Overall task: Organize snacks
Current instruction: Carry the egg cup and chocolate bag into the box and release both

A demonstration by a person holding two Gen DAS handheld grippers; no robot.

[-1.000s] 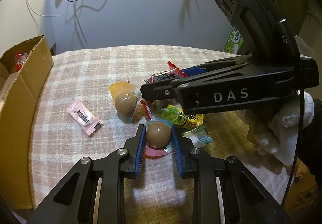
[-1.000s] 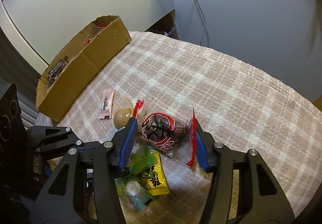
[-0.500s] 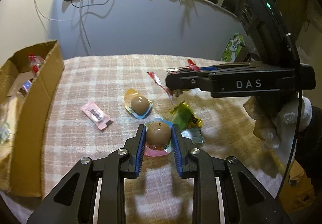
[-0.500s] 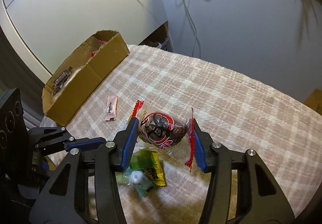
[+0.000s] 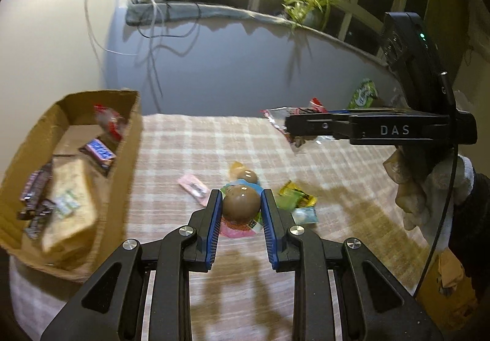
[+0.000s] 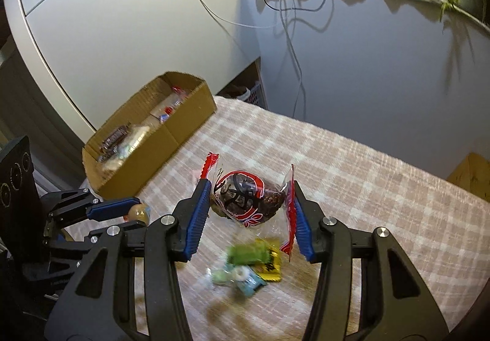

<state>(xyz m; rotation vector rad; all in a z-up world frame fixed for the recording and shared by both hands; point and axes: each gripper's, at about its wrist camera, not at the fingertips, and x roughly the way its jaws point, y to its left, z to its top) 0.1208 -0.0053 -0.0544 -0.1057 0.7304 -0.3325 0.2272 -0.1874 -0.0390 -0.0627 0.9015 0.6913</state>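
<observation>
My left gripper (image 5: 240, 206) is shut on a chocolate pudding cup (image 5: 241, 205) with a pink rim, held above the checked tablecloth (image 5: 190, 139). My right gripper (image 6: 248, 209) is shut on a clear red-printed snack bag (image 6: 245, 198), also held in the air; in the left wrist view it shows at the right (image 5: 286, 123). A cardboard box (image 5: 128, 139) with several snacks inside stands at the table's left; it also shows in the right wrist view (image 6: 171, 139). A second pudding cup (image 5: 245, 174), a pink wrapper (image 5: 193, 186) and green and yellow candies (image 6: 260, 261) lie on the cloth.
A blue-grey wall (image 5: 245, 71) rises behind the table. A windowsill with cables and a potted plant (image 5: 309, 4) runs above it. A green packet (image 5: 363, 96) sits at the far right. A white cabinet (image 6: 122, 19) stands behind the box.
Both grippers have risen well above the table, each with its snack. The left one has swung towards the cardboard box, whose inside now shows.
</observation>
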